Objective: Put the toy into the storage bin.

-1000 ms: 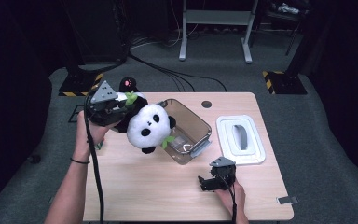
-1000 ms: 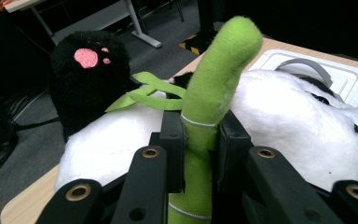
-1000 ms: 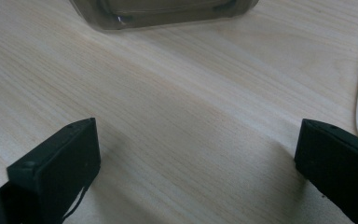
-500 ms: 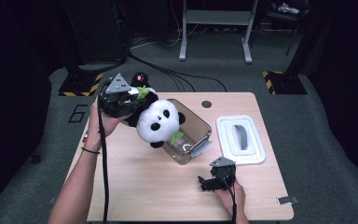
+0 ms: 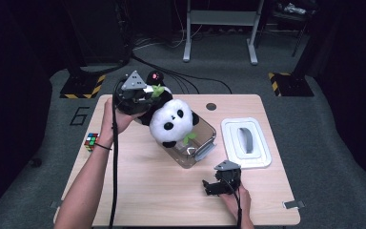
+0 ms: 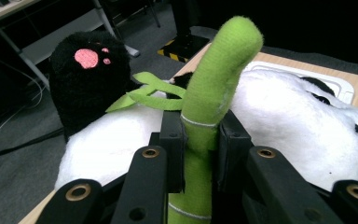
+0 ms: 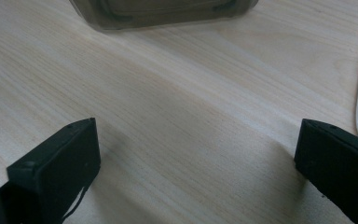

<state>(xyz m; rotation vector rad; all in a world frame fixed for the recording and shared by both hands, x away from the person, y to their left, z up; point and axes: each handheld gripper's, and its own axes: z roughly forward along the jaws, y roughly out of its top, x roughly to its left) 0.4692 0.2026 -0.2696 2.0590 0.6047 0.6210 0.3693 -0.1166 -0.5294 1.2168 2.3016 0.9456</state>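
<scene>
Over the clear box (image 5: 190,143), panda (image 5: 171,123) carried farther right, left gripper (image 6: 200,140) clamping bamboo (image 6: 209,107).

A lab or recording studio, probably: the dark edges hide much. Behind the left claw (image 5: 145,98) cables (image 5: 171,71) cross grey carpet (image 5: 343,138) past hazard tape (image 5: 83,88) and a metal stand (image 5: 219,28); left of it, a floor-marked "6" (image 5: 79,116).

Fuzzy plush panda (image 5: 172,121), matt wood table (image 5: 143,183)
</scene>
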